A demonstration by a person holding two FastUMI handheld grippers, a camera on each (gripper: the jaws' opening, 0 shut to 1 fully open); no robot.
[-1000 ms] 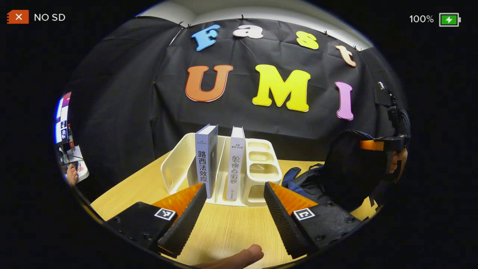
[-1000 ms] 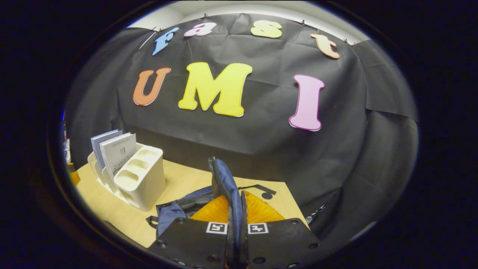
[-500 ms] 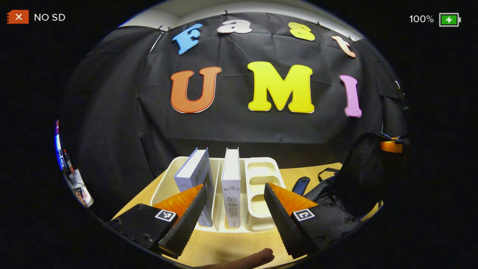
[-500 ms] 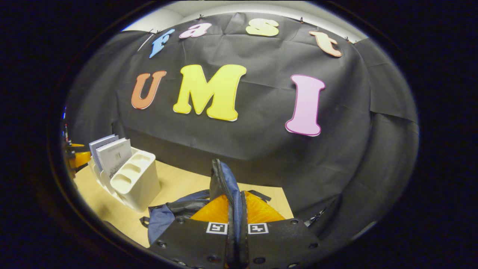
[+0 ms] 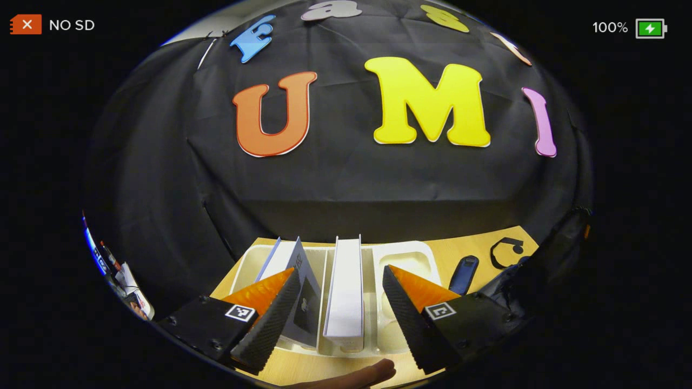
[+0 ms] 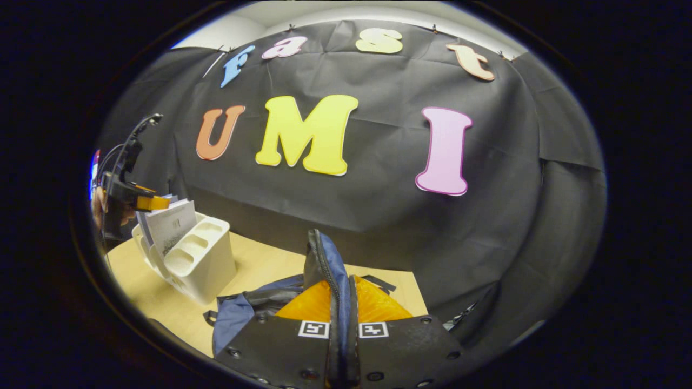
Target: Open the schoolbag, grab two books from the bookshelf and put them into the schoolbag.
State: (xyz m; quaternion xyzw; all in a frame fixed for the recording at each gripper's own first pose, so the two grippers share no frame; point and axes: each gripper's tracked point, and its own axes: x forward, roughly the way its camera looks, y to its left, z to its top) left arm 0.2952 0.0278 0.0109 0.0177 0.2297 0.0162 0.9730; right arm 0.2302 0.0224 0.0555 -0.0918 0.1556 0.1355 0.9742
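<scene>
My left tongs (image 5: 340, 302) wide open above the bookshelf (image 5: 405, 256) on the desk (image 5: 476, 243), fingers either side of the upright white book (image 5: 346, 292); 2nd book (image 5: 294, 270) leans just left. My right tongs (image 6: 342, 324) clamped on schoolbag flap (image 6: 324, 265), bag near the shelf.

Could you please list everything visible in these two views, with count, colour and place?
Books: two, white covers, standing in the bookshelf's slots.
Bookshelf: one, cream, on the table's left part.
Schoolbag: one, blue and dark, its raised edge pinched by the right tool.
Table: one, light wood, under everything.
Left tool: one, open, straddling the right-hand book.
Right tool: one, shut on the schoolbag.
Finger: one, below the left tool.
</scene>
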